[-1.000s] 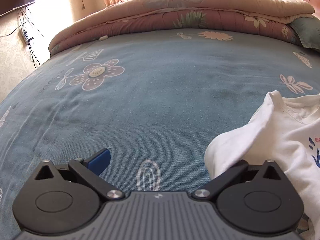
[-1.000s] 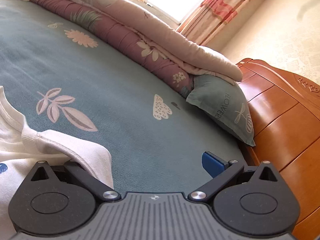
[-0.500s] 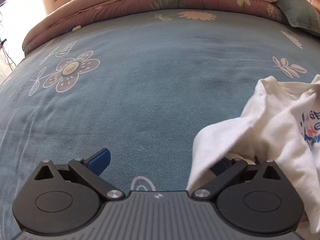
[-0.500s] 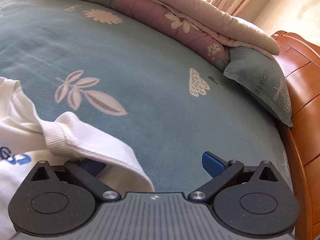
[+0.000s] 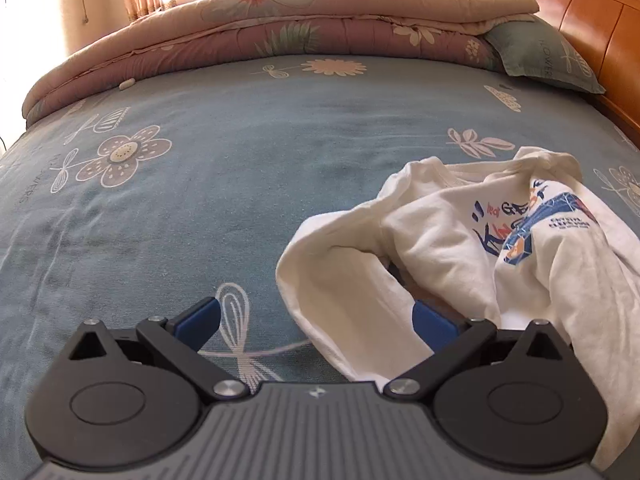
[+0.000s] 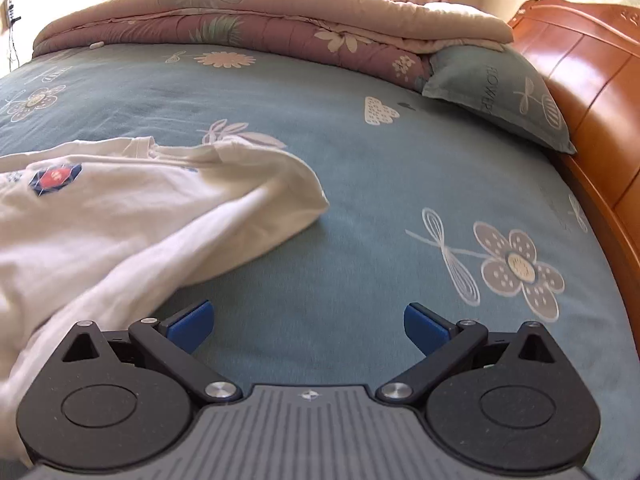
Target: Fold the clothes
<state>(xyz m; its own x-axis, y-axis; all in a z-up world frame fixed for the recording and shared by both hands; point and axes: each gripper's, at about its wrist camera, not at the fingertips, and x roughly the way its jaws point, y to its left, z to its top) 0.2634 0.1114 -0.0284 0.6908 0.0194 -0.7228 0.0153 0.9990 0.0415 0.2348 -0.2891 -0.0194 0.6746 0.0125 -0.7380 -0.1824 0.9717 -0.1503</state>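
The bed (image 5: 248,168) carries a folded quilt (image 5: 280,28) at its far edge and a pillow (image 6: 500,92) by the headboard. A white shirt (image 5: 460,240) lies crumpled on it — between the grippers. Left gripper (image 5: 316,320): jaws wide, shirt edge between them, ungripped. Right gripper (image 6: 308,322): jaws wide, empty.

A bed (image 5: 248,168) under a blue-green floral sheet, with laundry and bedding on it.

A crumpled white T-shirt (image 5: 460,240) with a blue and orange print lies on the sheet's near right part in the left wrist view. A folded pink floral quilt (image 6: 256,20) stretches along the far edge, and a grey-green pillow (image 6: 500,92) lies at the quilt's right end, against the wooden headboard (image 6: 592,80).
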